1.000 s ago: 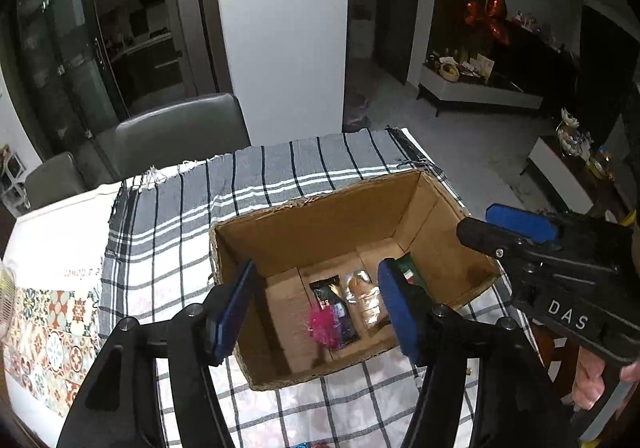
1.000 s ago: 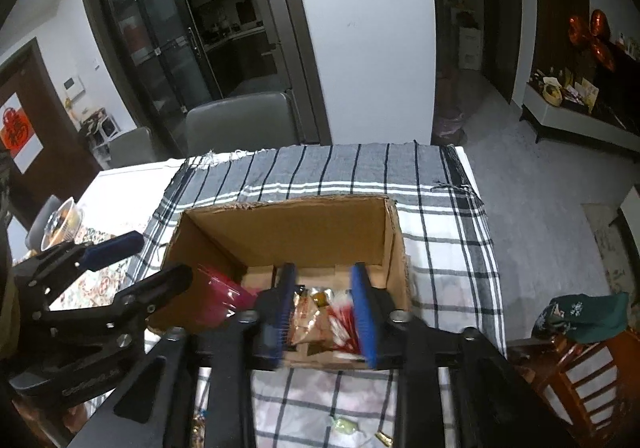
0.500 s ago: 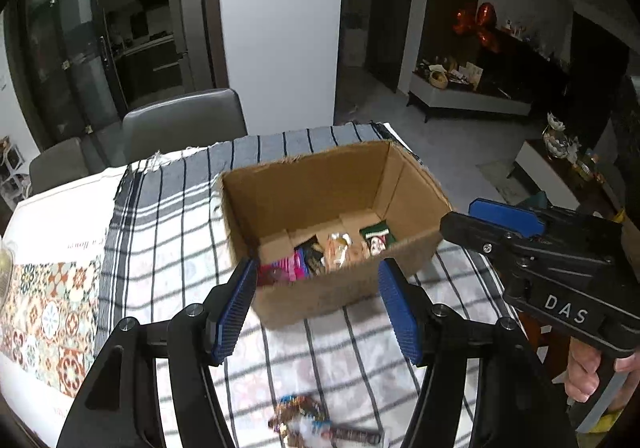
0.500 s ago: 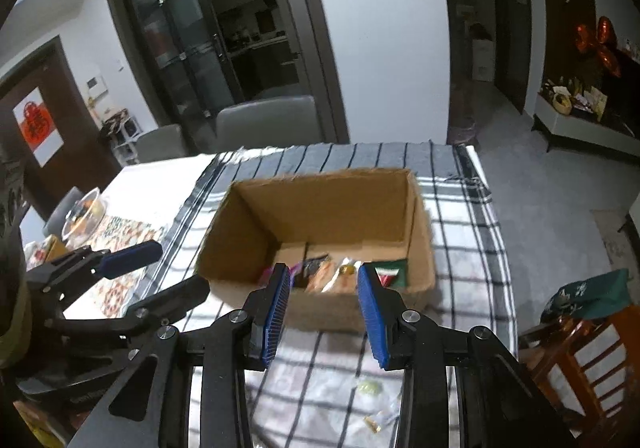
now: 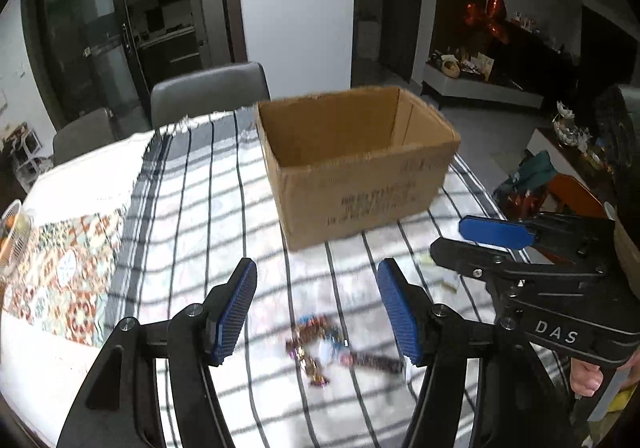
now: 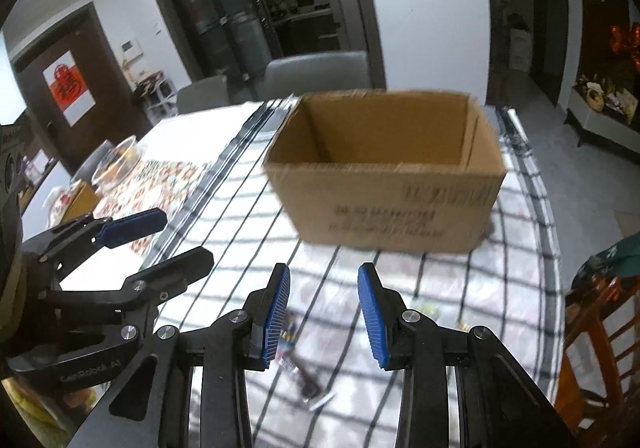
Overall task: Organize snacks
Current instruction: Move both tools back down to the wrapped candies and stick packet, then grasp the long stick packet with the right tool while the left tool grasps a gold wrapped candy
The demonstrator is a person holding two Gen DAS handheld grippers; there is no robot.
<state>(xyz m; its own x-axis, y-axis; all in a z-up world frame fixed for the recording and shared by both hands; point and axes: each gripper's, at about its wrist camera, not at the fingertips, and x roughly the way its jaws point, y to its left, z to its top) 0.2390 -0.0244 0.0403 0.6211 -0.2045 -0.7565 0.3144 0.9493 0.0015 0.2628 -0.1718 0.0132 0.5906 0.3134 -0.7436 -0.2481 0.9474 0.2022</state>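
An open cardboard box (image 5: 360,168) stands on the checked cloth, and its inside bottom is hidden from this low angle. Loose wrapped snacks (image 5: 316,344) and a dark stick-shaped packet (image 5: 372,359) lie on the cloth in front of it. My left gripper (image 5: 316,308) hangs just above these snacks, open, with nothing between its blue pads. In the right wrist view the box (image 6: 392,188) is ahead, and my right gripper (image 6: 324,308) is open with a narrower gap, empty. The snacks (image 6: 296,364) lie below its left finger. Small candies (image 6: 428,306) lie to its right.
A tile-patterned mat (image 5: 68,268) and a glass bowl (image 6: 120,160) are on the table's left part. Grey chairs (image 5: 208,92) stand behind the table. A wooden chair (image 6: 600,328) with green cloth on it is at the right edge. Each gripper shows in the other's view.
Both grippers have drawn back from over the box toward the near side of the table and sunk lower. The box's contents have dropped out of sight, and loose snacks on the cloth have come into view.
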